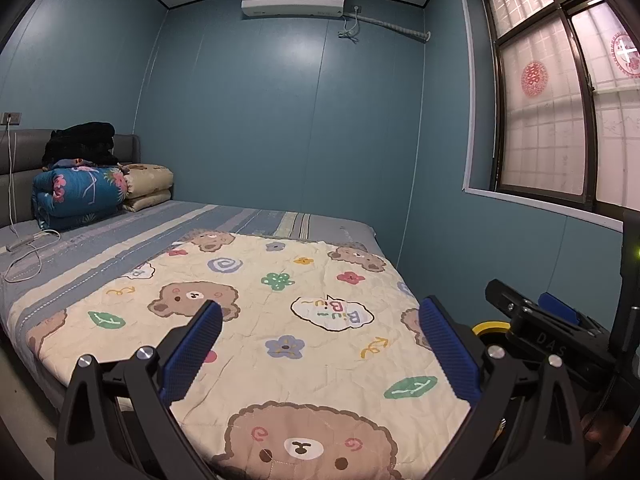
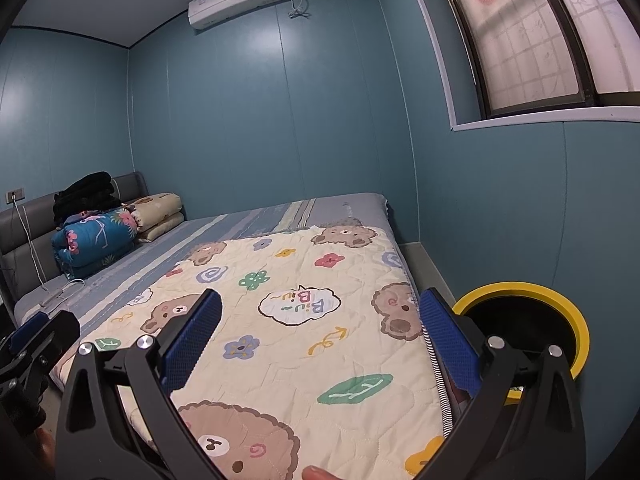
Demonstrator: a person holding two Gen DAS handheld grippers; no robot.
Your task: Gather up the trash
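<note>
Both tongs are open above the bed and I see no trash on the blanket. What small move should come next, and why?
Probably turn both cameras off the bed to search elsewhere. The left tongs and right tongs are open and empty, the bear blanket shows no litter, and the yellow-rimmed bin stands beside the bed on the right, so the floor near it seems worth checking first.

The yellow-rimmed bin (image 2: pixel 576 320) beside the bed (image 2: pixel 348 204) is partly covered by the right tongs (image 2: pixel 320 344), and its dark inside cannot be made out. In the left wrist view only a sliver of its rim shows behind the tongs. The window (image 1: pixel 560 92) is cut off by the picture's edge, its frosted panes hiding whatever lies outside.
</note>
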